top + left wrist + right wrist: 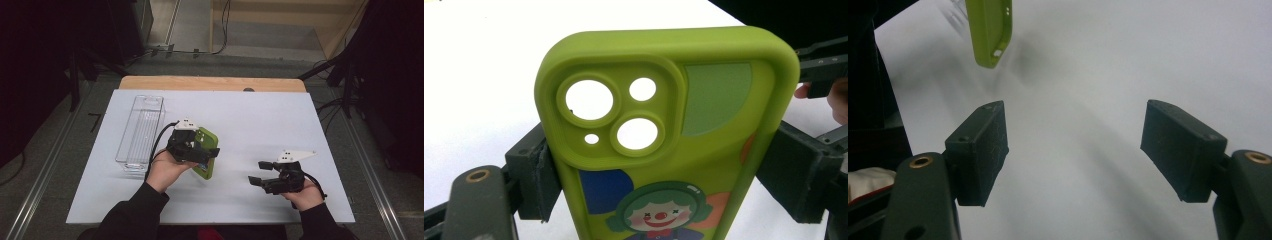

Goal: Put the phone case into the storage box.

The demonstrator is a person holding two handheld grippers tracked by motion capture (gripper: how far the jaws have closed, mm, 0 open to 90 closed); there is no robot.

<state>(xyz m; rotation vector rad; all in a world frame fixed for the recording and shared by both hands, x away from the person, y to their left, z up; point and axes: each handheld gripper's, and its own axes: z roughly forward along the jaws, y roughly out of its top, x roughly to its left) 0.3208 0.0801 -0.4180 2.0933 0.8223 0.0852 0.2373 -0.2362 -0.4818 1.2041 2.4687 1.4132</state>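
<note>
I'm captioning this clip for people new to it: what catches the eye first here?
The bright green phone case with its clown picture stands out, clamped by its long edges in the left gripper near the table's middle. Left of it lies a clear plastic bin on the white table, while the right gripper hovers open, holding nothing.

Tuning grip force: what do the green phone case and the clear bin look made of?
Phone case: likely soft silicone or TPU; matte green, rounded edges, printed clown. The left gripper clamps its sides. Clear bin: looks like rigid transparent plastic, maybe acrylic; glossy see-through walls.
</note>
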